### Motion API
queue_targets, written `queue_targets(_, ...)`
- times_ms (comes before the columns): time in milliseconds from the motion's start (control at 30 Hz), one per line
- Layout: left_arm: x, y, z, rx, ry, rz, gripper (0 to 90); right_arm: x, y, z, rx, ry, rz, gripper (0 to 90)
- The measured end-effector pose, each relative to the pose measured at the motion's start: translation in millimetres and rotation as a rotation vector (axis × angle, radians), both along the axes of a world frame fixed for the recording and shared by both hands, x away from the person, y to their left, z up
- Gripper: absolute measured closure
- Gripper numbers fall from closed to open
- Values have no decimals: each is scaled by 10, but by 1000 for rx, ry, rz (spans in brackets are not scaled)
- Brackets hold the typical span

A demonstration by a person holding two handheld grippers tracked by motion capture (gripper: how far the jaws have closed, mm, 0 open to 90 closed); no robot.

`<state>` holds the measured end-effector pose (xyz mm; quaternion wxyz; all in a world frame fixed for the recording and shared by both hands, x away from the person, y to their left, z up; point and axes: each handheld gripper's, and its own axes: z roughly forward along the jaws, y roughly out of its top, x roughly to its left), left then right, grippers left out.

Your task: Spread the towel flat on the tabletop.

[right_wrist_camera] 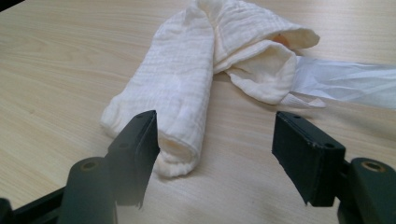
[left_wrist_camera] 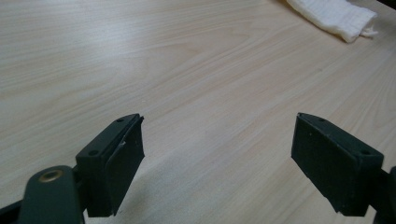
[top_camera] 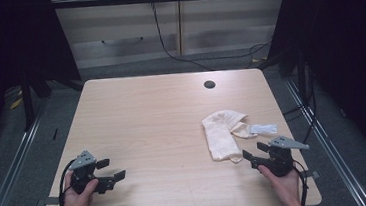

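Lying on the right half of the light wooden table [top_camera: 147, 116], a cream muslin cloth [top_camera: 221, 132] sits loosely folded, one long roll pointing toward the person and a bunched part spreading to the right. A thin, whitish, crinkled strip [top_camera: 263, 128] lies against that bunched side. In the right gripper view the cloth [right_wrist_camera: 196, 79] is just ahead of the jaws, its near end reaching to the left jaw's tip, and the strip [right_wrist_camera: 345, 84] trails off to the right.

The right gripper [top_camera: 254, 156], held in the person's right hand [top_camera: 284, 179], sits near the table's front right edge, just beside the cloth's near end; its jaws stand wide apart with nothing between them. The left gripper [top_camera: 111, 169], held in the left hand [top_camera: 76, 200] near the front left corner, is well apart from the cloth, its jaws also spread wide over bare wood. In the left gripper view the cloth's end [left_wrist_camera: 336, 16] shows at the far upper right. A dark round cable hole [top_camera: 209, 84] sits near the table's far edge.
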<state>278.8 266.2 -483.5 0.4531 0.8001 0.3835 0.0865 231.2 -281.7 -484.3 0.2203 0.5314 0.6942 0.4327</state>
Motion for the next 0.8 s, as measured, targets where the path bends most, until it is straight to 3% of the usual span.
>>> queue_targets(200, 8, -10, -6, 0, 4, 0, 167, 18, 10, 13, 21, 30, 24, 350)
queue_targets(367, 18, -17, -14, 3, 6, -1, 167, 43, 24, 30, 4, 28, 35, 363)
queue_targets(567, 27, -20, -20, 8, 7, -5, 167, 149, 62, 85, 22, 66, 92, 362)
queue_targets(800, -2, -21, 8, 8, -4, -16, 167, 257, 152, 141, -9, 74, 125, 382)
